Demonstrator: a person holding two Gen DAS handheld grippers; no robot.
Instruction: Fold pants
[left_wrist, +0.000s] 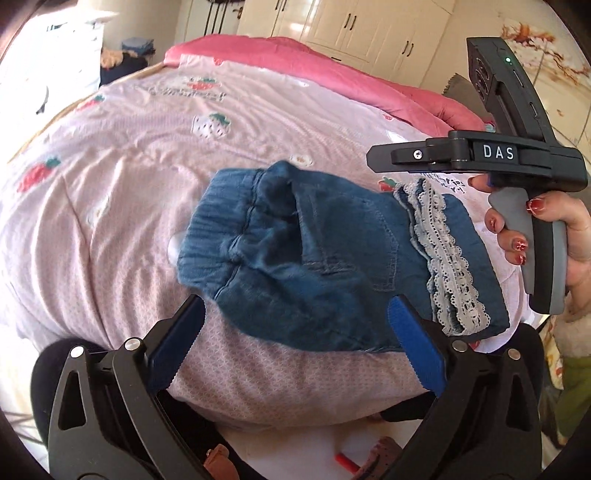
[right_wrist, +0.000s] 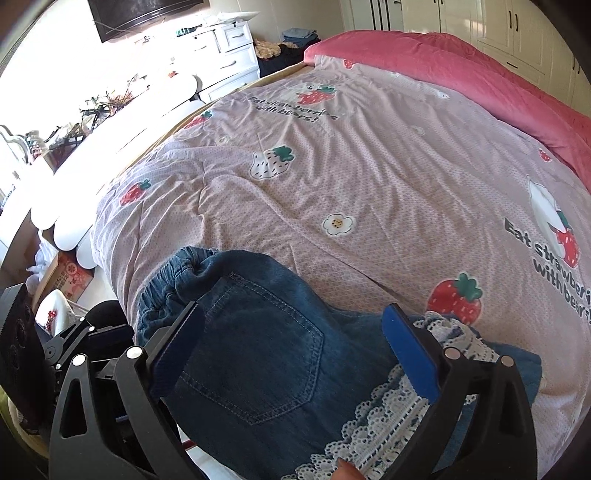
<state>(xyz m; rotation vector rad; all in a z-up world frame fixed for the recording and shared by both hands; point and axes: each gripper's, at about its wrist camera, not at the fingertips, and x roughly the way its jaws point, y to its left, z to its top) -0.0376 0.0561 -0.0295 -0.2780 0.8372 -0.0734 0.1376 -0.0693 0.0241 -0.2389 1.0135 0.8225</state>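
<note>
Folded pants lie on the bed, both grippers clear of them.

The pants sit near the bed's near edge, lace cuffs to the right. The left gripper and right gripper hover with fingers wide, holding nothing. To finish well, press stray bulges flat at the bunched waistband, without dragging the layers.

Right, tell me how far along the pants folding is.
Done: the denim pants lie in a compact folded bundle on the strawberry-print quilt, waistband at one end, lace hems at the other. In hand: nothing; the left tool and right tool are both open, gripping no cloth. Left: perhaps tidying the bunched waistband.
</note>
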